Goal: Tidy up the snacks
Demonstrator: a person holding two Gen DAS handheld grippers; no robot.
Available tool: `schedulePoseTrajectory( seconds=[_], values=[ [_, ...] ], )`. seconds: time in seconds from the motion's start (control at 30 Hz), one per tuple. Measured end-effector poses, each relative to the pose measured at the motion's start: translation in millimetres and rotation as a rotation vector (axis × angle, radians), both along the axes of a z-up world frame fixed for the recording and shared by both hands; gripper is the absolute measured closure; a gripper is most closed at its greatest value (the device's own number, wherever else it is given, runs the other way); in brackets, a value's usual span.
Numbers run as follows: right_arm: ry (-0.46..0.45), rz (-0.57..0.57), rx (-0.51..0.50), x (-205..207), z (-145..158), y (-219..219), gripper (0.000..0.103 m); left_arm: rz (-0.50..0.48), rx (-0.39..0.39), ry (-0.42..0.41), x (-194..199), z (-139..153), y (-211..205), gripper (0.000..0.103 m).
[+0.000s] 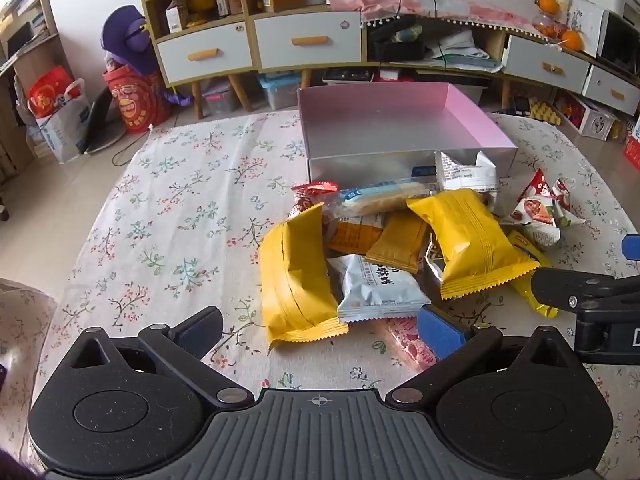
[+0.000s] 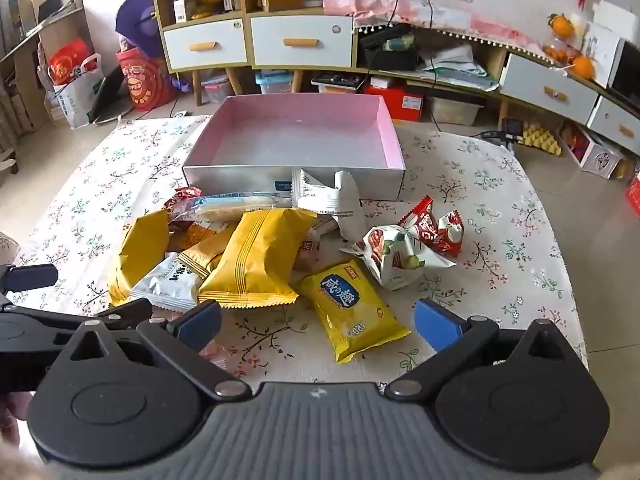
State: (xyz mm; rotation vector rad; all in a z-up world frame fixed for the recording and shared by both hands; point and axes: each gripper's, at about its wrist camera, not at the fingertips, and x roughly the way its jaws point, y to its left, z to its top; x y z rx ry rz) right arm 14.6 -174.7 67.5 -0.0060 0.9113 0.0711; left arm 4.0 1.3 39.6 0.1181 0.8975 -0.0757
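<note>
A pile of snack packets lies on the floral tablecloth (image 1: 168, 216) in front of an open pink-lined box (image 1: 404, 120) that holds nothing; the box also shows in the right wrist view (image 2: 296, 136). The pile holds two large yellow packets (image 1: 296, 280) (image 1: 468, 240), a white packet (image 1: 376, 288), a long clear-wrapped bar (image 1: 380, 198) and red-and-white packets (image 1: 540, 208). My left gripper (image 1: 320, 332) is open and empty, just short of the pile. My right gripper (image 2: 316, 320) is open and empty, its fingers either side of a yellow packet with blue print (image 2: 352, 308).
The right gripper's fingers (image 1: 560, 288) reach into the left wrist view from the right; the left gripper's fingers (image 2: 32, 276) show at the left of the right wrist view. Cabinets with drawers (image 1: 308, 44) and bags on the floor (image 1: 60, 120) stand beyond the table.
</note>
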Motion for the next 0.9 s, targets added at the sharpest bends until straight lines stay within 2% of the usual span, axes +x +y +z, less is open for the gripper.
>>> schedulePoseTrajectory(
  seconds=[0.53, 0.7, 0.9],
  values=[
    [0.007, -0.023, 0.017, 0.8, -3.5, 1.4, 0.0, -0.003, 0.002, 0.011, 0.3, -2.9, -0.9, 0.0],
    [-0.042, -0.022, 0.035, -0.6, -1.5, -1.0, 0.0, -0.006, 0.0, 0.008, -0.8, -2.0, -1.6, 0.0],
    [-0.042, -0.025, 0.044, 0.5, -0.4, -1.1, 0.0, -0.004, -0.003, 0.006, -0.5, -1.5, -0.9, 0.0]
  ],
)
